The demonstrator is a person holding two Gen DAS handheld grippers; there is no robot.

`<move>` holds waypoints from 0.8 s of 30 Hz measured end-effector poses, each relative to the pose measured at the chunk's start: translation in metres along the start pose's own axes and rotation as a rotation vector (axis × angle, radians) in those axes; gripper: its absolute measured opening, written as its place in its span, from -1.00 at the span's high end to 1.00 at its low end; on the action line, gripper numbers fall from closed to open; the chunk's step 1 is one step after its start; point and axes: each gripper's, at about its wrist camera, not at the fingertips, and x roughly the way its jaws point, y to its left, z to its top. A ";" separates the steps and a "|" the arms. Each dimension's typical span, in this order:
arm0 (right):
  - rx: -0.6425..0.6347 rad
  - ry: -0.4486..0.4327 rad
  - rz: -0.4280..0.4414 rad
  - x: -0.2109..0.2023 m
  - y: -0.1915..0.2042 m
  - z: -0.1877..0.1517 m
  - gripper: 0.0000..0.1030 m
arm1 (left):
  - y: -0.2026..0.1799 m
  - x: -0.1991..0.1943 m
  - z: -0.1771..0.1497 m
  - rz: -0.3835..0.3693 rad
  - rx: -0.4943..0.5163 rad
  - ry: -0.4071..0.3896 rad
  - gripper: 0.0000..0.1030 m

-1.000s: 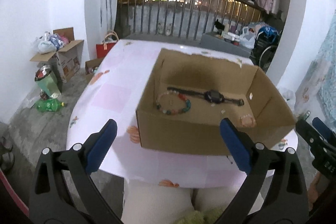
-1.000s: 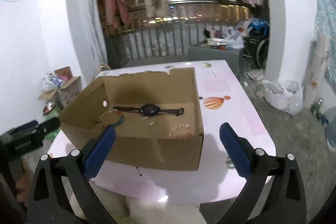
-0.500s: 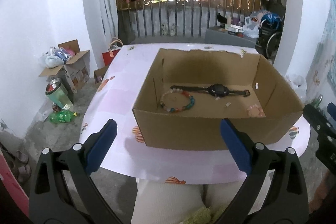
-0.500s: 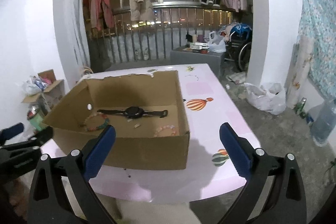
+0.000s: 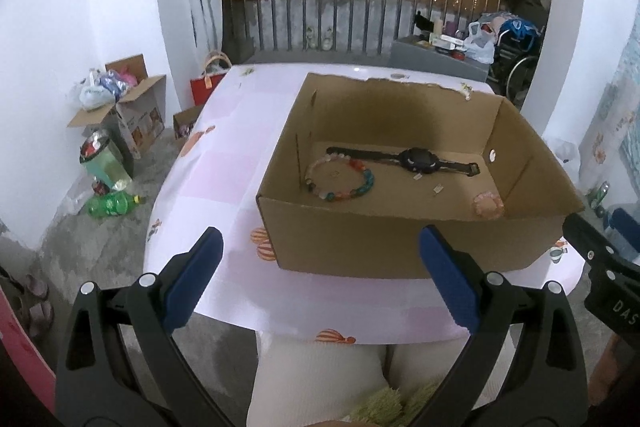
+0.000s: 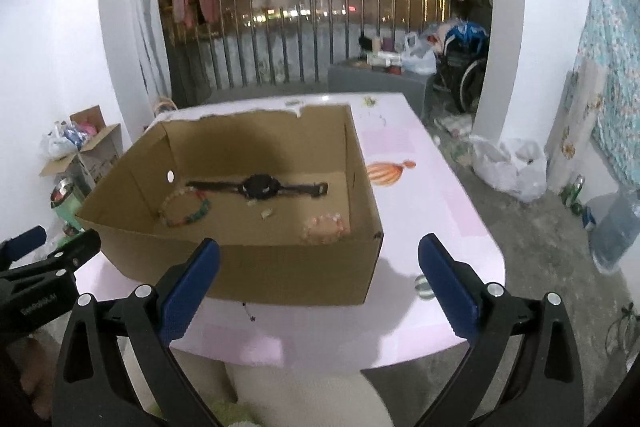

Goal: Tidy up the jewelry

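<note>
While you hold both grippers back from the near edge of the worktop [image 5: 224, 179], the left gripper [image 5: 318, 277] and the right gripper [image 6: 318, 281] each show 2 blue fingers [image 6: 188, 291] spread wide apart, gripping nothing. All 3 visible pieces of jewelry lie on the floor of the open cardboard box [image 5: 400, 243]. A black watch [image 5: 418, 159] is stretched flat near the far wall. A bracelet of multicolored beads [image 5: 340, 179] lies toward the box's left end, its far edge just beside or touching the watch strap; which cannot be told. A small pink bracelet [image 5: 488, 205] rests in the near right corner. A few tiny pale scraps lie between them, too small to identify. No loose jewelry shows on the pink worktop around the box. Judged from this, the gathering looks done or nearly done; what may remain for you is tidying the pieces inside the box, if anything.
</note>
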 end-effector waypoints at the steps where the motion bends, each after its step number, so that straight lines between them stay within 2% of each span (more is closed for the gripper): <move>1: 0.006 0.014 -0.004 0.002 0.000 0.000 -0.88 | 0.001 0.001 0.000 0.004 -0.001 0.004 -0.84; 9: 0.008 0.062 -0.025 0.008 0.007 0.001 -0.88 | 0.008 0.012 0.004 0.034 -0.008 0.042 -0.84; 16: 0.045 0.111 -0.072 0.017 0.000 -0.001 -0.88 | 0.017 0.017 0.005 0.038 -0.012 0.088 -0.84; 24: 0.062 0.161 -0.087 0.027 -0.008 -0.001 -0.88 | 0.017 0.020 0.004 0.068 0.010 0.114 -0.84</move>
